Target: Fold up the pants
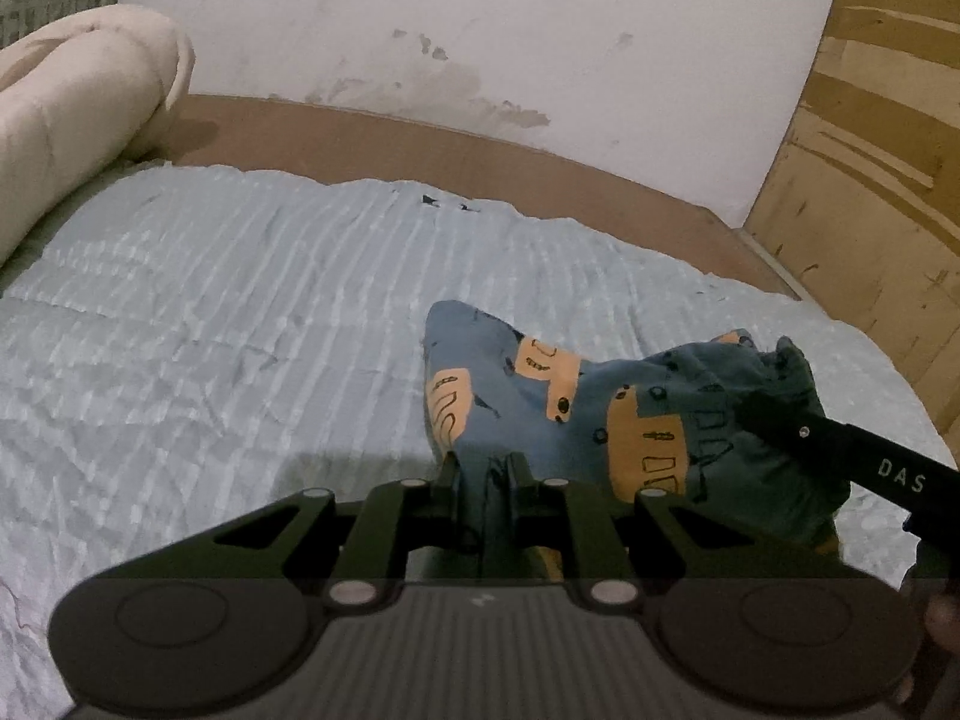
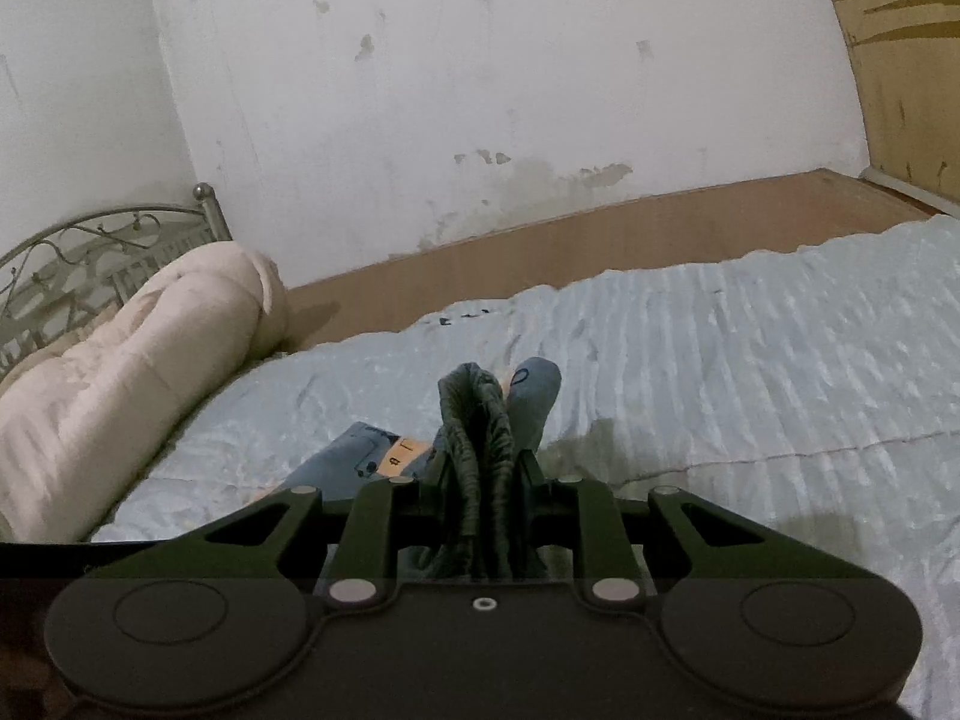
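Both grippers clamp the pants (image 1: 600, 402): left gripper (image 1: 486, 468) pinches a blue edge, right gripper (image 2: 480, 468) the bunched dark waistband, cloth hanging just above the bed (image 1: 210, 330). Soft, light, floppy; grip hems or waistband, not mid-fabric

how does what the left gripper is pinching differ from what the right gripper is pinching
The left gripper pinches smooth blue fabric of the blue pants with orange patches; the right gripper pinches their dark, gathered ribbed band. The left's fabric spreads wide and printed; the right's stands as a bunched upright ridge. Both grippers are shut on the same pants, above the pale blue ribbed bedspread.
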`<move>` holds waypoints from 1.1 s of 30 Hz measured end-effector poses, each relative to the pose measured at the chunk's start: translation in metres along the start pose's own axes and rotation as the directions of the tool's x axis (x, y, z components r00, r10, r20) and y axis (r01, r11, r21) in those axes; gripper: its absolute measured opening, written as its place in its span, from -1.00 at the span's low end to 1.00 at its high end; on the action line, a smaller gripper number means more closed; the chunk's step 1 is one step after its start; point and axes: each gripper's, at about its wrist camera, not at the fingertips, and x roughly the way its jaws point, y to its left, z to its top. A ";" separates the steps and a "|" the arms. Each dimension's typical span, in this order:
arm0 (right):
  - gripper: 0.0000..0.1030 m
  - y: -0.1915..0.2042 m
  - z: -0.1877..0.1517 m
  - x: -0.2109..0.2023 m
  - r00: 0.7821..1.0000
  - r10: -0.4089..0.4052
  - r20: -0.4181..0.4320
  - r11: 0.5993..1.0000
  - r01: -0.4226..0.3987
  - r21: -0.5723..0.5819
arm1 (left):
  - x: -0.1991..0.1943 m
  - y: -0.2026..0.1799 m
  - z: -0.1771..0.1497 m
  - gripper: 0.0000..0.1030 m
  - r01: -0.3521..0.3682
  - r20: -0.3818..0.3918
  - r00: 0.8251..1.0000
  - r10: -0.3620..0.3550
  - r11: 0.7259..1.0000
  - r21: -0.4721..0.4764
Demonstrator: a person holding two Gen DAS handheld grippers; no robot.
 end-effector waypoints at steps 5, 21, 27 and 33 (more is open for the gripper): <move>-0.56 -0.004 -0.003 0.000 1.000 -0.011 -0.006 1.000 0.011 0.024 | 0.003 0.002 0.001 -0.69 -0.005 -0.008 1.000 0.005 1.000 -0.004; 0.25 -0.010 -0.010 -0.018 0.997 -0.079 -0.009 0.996 0.079 0.040 | -0.011 0.001 0.002 0.32 -0.036 -0.024 0.999 0.035 0.999 -0.024; 0.63 -0.001 -0.009 -0.058 0.995 -0.088 0.046 0.996 0.087 0.020 | -0.048 -0.004 0.001 0.73 -0.041 0.031 0.999 0.041 0.999 -0.013; 0.97 0.016 -0.010 -0.105 0.991 -0.083 0.108 0.997 0.083 0.000 | -0.092 -0.012 -0.007 0.99 -0.062 0.110 0.992 0.059 0.998 0.024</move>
